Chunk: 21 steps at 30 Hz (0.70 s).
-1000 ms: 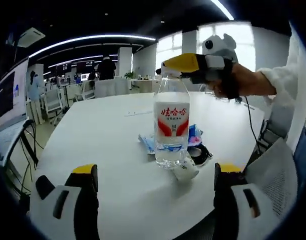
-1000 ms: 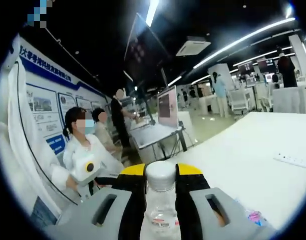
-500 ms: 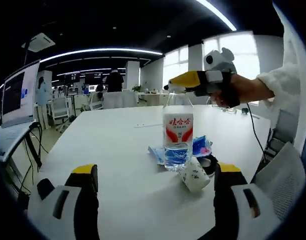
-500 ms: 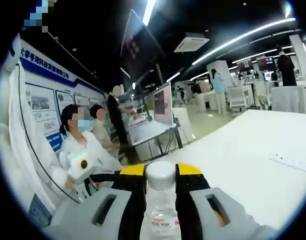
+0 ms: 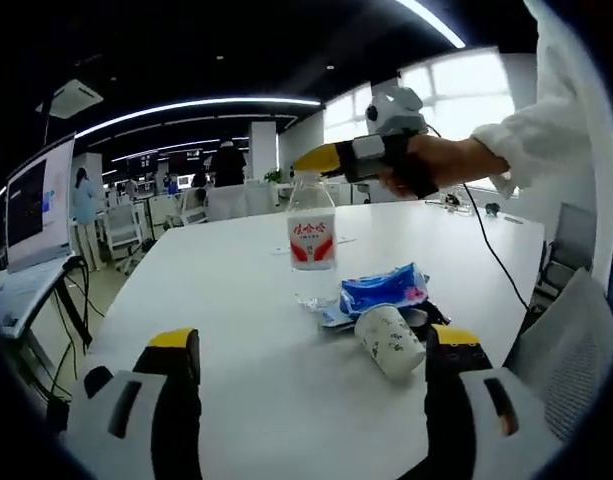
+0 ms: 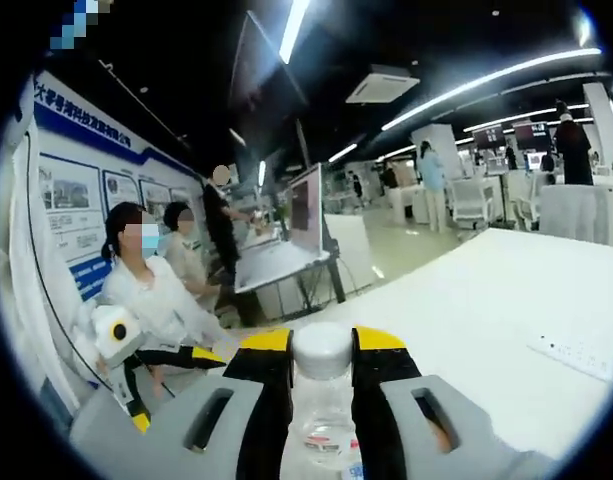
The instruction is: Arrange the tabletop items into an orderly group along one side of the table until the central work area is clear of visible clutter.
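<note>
A clear water bottle with a red and white label stands upright on the white table. My right gripper is shut on its neck, held by a hand coming in from the right. In the right gripper view the bottle's white cap sits between the yellow-tipped jaws of my right gripper. My left gripper stands open low over the near table edge with nothing between its fingers. In front of it lie a tipped paper cup, a blue packet and a dark item.
A white power strip lies on the table to the right of the bottle. Desks, monitors, chairs and several people fill the office behind. A grey chair back stands at the table's right edge.
The bottle has moved away from the cup and packet, farther across the table, with my right gripper still shut on it. The left gripper has stayed open.
</note>
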### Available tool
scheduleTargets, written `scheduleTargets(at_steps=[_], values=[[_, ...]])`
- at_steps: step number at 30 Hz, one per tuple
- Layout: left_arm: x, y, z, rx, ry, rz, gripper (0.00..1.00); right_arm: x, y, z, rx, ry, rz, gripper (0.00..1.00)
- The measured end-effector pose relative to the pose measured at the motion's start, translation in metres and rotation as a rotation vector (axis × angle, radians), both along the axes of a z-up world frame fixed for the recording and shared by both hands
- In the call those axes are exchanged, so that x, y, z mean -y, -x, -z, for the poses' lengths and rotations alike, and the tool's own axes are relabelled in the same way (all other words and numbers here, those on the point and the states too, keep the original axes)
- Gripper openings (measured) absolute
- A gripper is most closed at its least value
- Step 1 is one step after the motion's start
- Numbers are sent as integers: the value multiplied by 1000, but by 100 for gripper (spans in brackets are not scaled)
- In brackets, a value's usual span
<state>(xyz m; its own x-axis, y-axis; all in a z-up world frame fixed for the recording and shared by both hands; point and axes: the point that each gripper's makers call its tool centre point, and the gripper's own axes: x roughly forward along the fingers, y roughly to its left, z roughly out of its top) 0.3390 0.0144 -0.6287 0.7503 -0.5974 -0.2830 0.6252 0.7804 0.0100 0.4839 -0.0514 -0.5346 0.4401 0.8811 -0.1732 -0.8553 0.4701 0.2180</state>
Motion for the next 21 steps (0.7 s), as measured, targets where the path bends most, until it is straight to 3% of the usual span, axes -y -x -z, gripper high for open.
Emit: scheduleTargets(at_steps=[9,16,21], values=[[2,3,3,-19,4,24,94,-13,-55,10,32,33,-12,18],[0,4,11,-38,-37,25,89,-21,-88,24,37,70,-15,18],[-4,1,9,-6,-49,9,96,-22,-104,33,67,123,-31,18]])
